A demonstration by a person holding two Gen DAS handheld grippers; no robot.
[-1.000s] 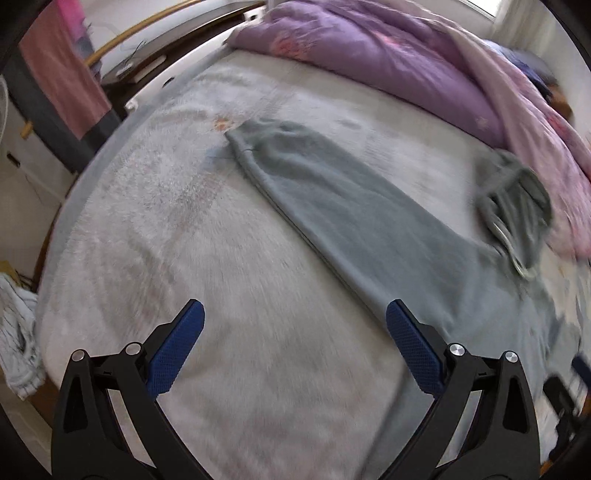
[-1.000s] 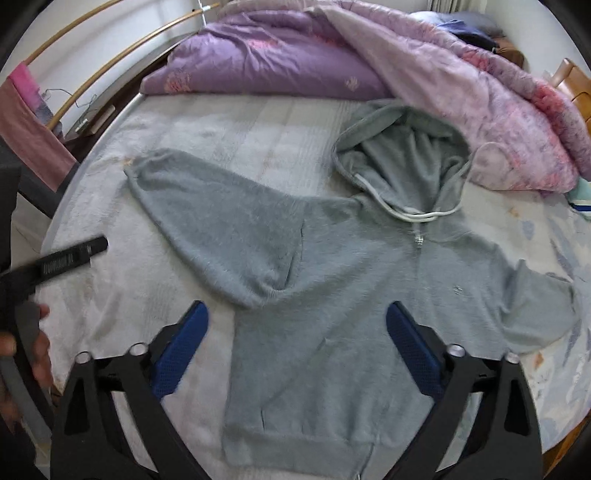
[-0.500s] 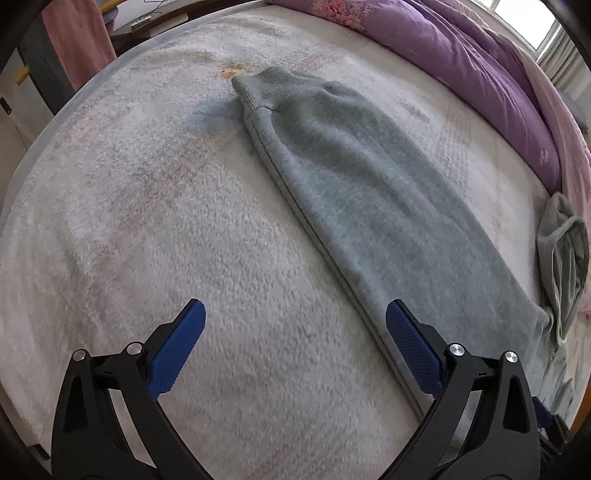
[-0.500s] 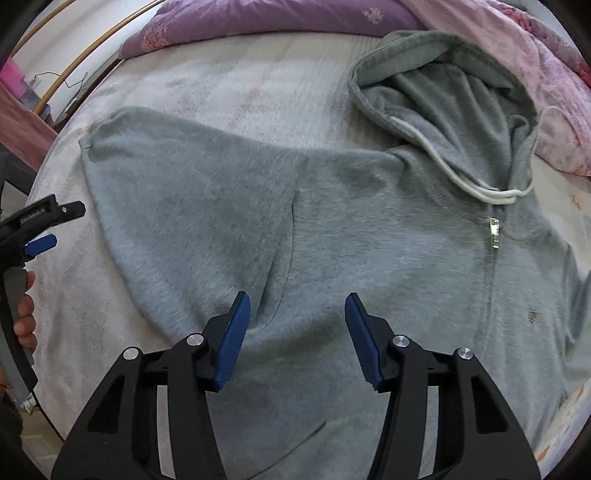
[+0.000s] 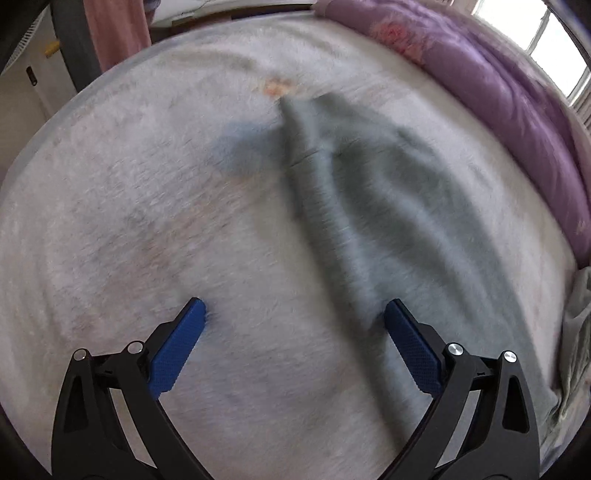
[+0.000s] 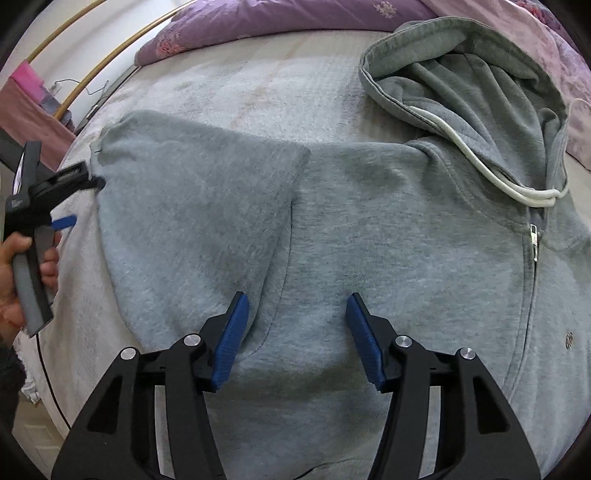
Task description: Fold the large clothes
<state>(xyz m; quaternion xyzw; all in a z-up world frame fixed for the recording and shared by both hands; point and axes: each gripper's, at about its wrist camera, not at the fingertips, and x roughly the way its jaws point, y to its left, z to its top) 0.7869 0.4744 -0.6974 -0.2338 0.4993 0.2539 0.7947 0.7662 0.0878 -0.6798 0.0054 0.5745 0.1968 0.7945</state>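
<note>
A grey zip hoodie [image 6: 388, 236] lies face up on the bed, its hood [image 6: 472, 74] toward the quilt and one sleeve [image 6: 192, 206] stretched out to the left. My right gripper [image 6: 295, 314] is open, low over the armpit seam where sleeve meets body. In the left wrist view the sleeve [image 5: 369, 206] runs away from me, its cuff [image 5: 299, 110] far off. My left gripper [image 5: 293, 314] is open and empty just above the bedsheet [image 5: 147, 221], its right finger [image 5: 410, 343] at the sleeve's edge. It also shows in the right wrist view [image 6: 55, 188] beside the cuff.
A purple and pink quilt [image 6: 280, 18] is piled along the far side of the bed, also seen in the left wrist view [image 5: 517, 92]. A pink cloth [image 6: 29, 107] hangs past the bed's left edge. The white drawstring [image 6: 491, 166] lies across the hoodie's collar.
Both grippers have dropped closer to the bed. My left gripper moved toward the sleeve's cuff end. My right gripper stayed over the armpit seam at about the same opening as half a second ago.
</note>
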